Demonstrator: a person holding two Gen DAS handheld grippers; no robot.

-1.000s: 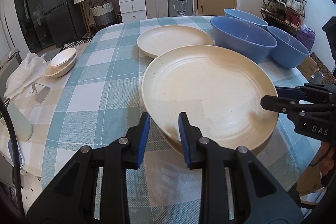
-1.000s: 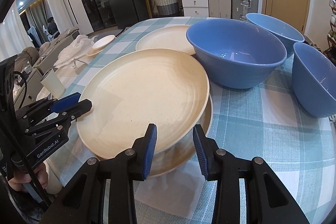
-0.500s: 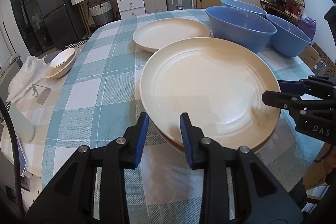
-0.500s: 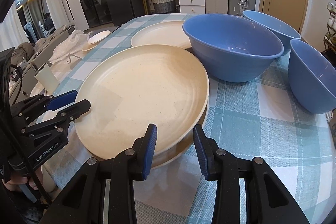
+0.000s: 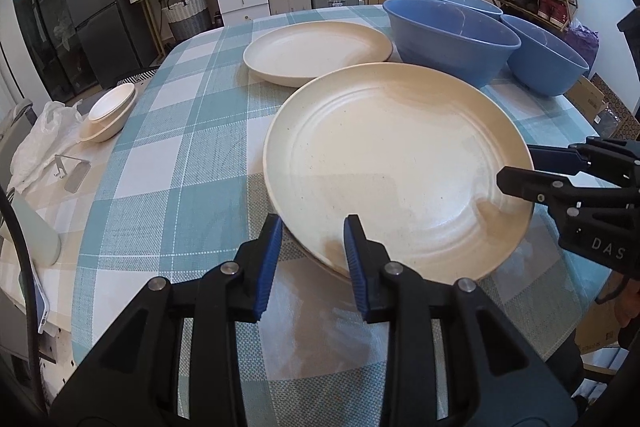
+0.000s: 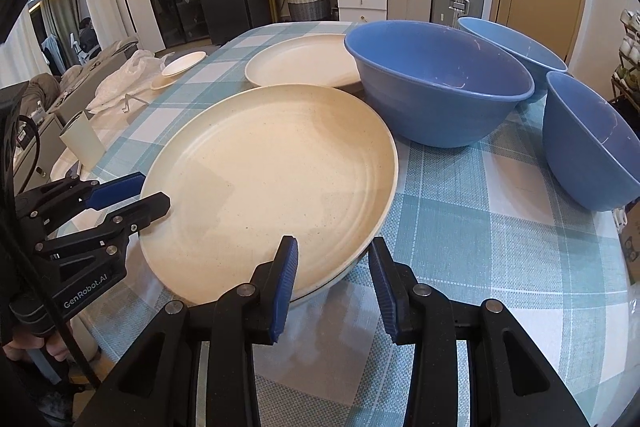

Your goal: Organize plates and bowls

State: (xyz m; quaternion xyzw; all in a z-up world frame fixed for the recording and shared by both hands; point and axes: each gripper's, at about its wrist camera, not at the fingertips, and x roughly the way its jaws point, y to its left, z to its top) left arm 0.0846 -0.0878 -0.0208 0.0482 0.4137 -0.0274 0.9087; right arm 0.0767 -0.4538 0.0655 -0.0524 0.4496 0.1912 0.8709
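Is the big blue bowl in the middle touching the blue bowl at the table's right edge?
Apart. The right wrist view shows checked tablecloth between the big blue bowl and the right-hand bowl.

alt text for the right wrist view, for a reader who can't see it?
A large cream plate sits stacked on another on a teal checked tablecloth. The right gripper stands open at its near rim and the left gripper at its left edge. Behind lie a second cream plate and three blue bowls.
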